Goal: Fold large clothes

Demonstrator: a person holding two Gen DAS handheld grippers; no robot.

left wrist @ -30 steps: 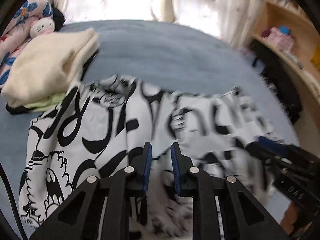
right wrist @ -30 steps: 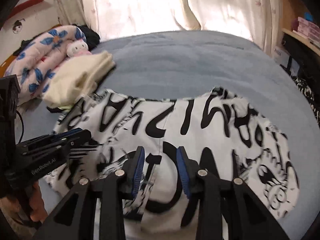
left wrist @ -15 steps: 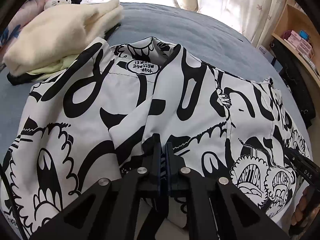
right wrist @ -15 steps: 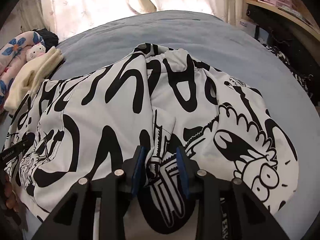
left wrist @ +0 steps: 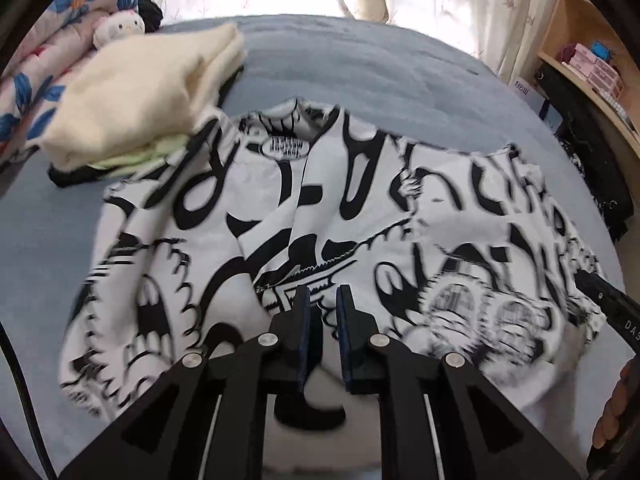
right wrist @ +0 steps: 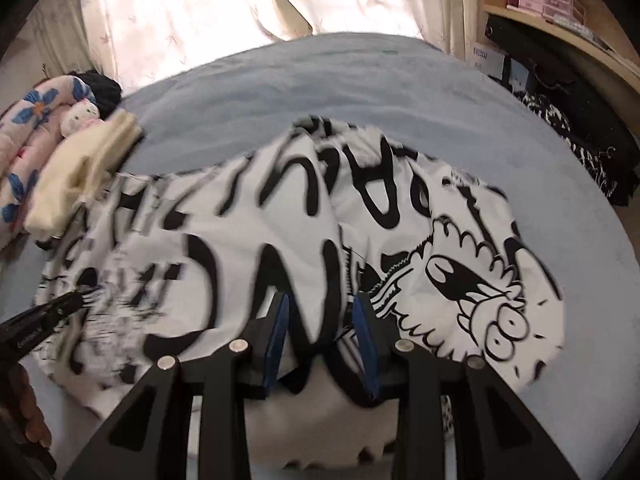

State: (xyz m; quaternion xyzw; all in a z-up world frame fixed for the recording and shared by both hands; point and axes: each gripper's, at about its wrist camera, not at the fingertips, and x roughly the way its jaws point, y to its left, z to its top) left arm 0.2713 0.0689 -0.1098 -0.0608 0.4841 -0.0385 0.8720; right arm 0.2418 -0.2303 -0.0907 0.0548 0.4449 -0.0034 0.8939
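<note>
Since half a second ago, the left claw (left wrist: 322, 310) has parted from its pinch and both claws have drawn back from the white garment with bold black cartoon lettering (left wrist: 320, 220), which lies rumpled on the blue-grey bed (left wrist: 360, 68). The right claw (right wrist: 322, 320) is also apart, straddling a fabric ridge without clamping it. Risk: the raised centre crease may slump unevenly, or a claw may snag the loose cloth beneath it.

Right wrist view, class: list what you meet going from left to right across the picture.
Floral quilt → plush toy → cream stack → printed garment → shelf
</note>
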